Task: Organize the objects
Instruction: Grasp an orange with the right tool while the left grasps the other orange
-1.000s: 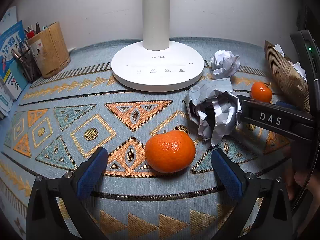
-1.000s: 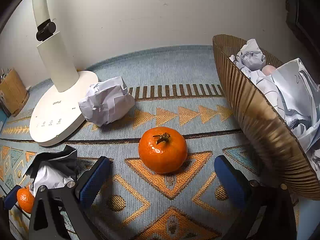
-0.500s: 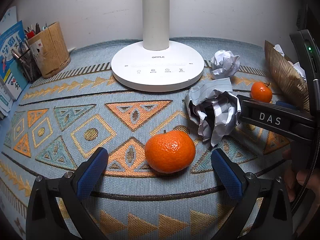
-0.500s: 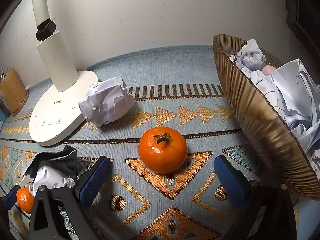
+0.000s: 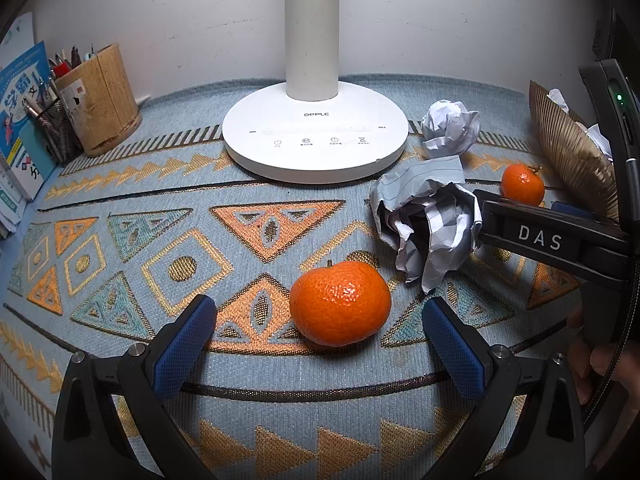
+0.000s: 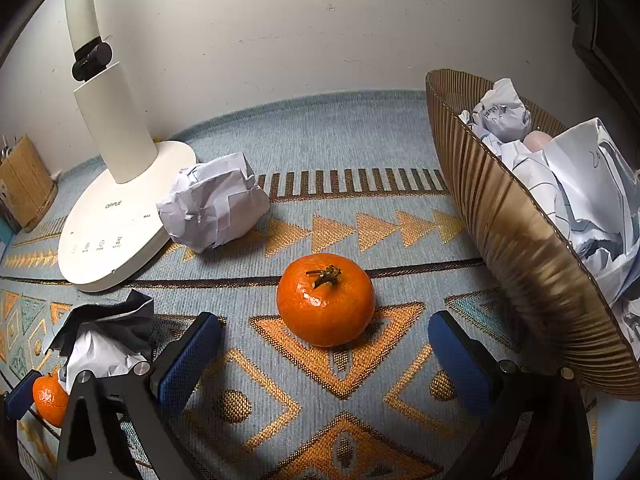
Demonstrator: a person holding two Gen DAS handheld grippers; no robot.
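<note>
White OPPLE desk lamp [image 5: 316, 136] on patterned blue mat [image 5: 120, 216], wooden pen holder [image 5: 100, 100] and books [image 5: 20, 120] far left.

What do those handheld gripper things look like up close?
Each gripper, left and right, has two black angular fingers with silver bolts, tipped by textured blue pads. The left camera shows the right gripper's black body, lettered "DAS", with a small green light and a dark cable.

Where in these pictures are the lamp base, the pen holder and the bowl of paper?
lamp base [image 5: 316, 148], left wrist view, on its flat white top near the buttons.
pen holder [image 5: 102, 100], left wrist view, on its brown side wall.
bowl [image 6: 516, 240], right wrist view, on its ribbed outer wall.
</note>
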